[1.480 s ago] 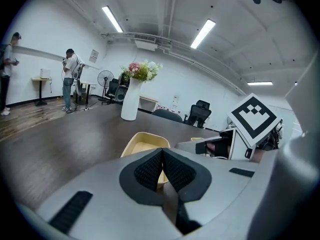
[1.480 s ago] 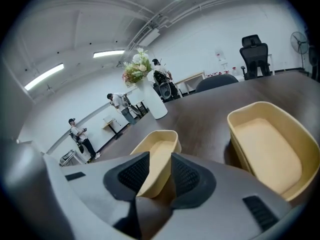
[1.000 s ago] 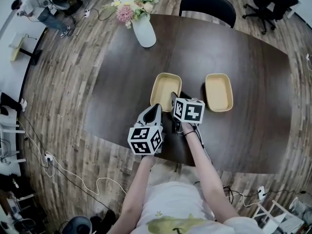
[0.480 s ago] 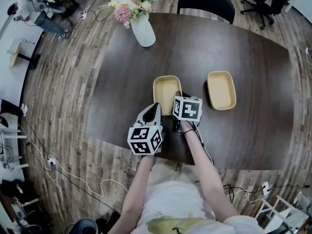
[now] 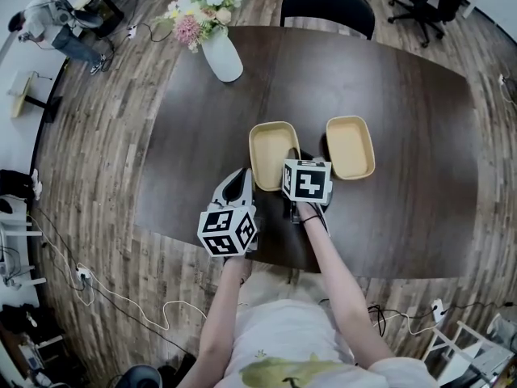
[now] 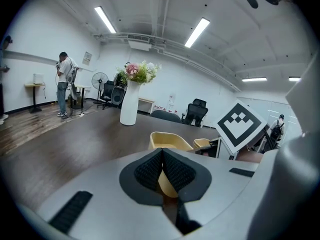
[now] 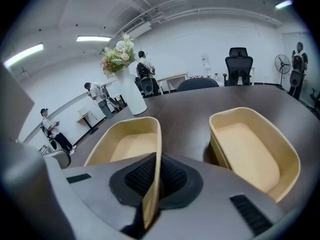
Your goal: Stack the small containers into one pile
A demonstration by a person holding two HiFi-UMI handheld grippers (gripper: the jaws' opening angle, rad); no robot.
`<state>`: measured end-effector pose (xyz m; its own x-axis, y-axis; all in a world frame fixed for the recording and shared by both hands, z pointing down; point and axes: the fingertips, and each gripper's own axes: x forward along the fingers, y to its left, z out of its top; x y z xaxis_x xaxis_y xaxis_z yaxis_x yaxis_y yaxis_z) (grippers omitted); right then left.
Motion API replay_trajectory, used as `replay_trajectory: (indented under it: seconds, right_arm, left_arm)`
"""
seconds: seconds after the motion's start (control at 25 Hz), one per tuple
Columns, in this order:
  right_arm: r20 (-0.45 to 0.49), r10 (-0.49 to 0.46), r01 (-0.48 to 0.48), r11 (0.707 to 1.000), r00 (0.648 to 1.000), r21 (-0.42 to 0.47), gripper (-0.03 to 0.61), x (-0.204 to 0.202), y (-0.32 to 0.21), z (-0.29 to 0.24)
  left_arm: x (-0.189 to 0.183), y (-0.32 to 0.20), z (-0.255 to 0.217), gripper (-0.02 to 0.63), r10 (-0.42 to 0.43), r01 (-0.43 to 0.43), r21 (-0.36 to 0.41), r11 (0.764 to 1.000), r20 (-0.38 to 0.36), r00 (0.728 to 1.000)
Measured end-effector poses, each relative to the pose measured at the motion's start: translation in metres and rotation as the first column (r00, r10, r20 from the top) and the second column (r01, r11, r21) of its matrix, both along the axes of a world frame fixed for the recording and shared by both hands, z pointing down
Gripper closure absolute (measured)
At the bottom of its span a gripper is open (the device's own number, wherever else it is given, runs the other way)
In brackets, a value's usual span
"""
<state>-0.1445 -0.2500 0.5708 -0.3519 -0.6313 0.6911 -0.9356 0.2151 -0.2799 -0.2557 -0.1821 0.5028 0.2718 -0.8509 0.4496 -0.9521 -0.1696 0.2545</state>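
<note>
**A:** Containers: where are they in the head view?

**B:** Left container [image 5: 271, 145] and right container [image 5: 350, 146] lie side by side on the table [image 5: 404, 95], apart and not yet stacked. Right gripper [image 5: 292, 153] is at the left container's right wall, but its cube [image 5: 307, 180] hides the contact. Left gripper [image 5: 240, 176] hangs just beside that container's near left corner.

**A:** And the left gripper view?

**B:** Its jaws are clenched on nothing. Both containers show beyond them, the right one largely cut off by the right gripper's cube.

**A:** The right gripper view?

**B:** The jaws have just been closing and pinch the left container's right wall. I judge the pick-up is in hand. Next it needs lifting clear, carrying right and nesting level into the right container. How deep the grip reaches is hidden.
</note>
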Motion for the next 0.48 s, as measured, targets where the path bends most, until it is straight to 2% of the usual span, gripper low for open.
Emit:
replay_trajectory:
  seconds: [0.48]
  right_arm:
    - [0.009,-0.01,0.009,0.997,1.0,0.077,0.551,0.066,0.0,-0.041]
  left_arm:
    - [0.05,0.004,-0.015,0.589,-0.023,0.023,0.03,0.999,-0.008,1.0]
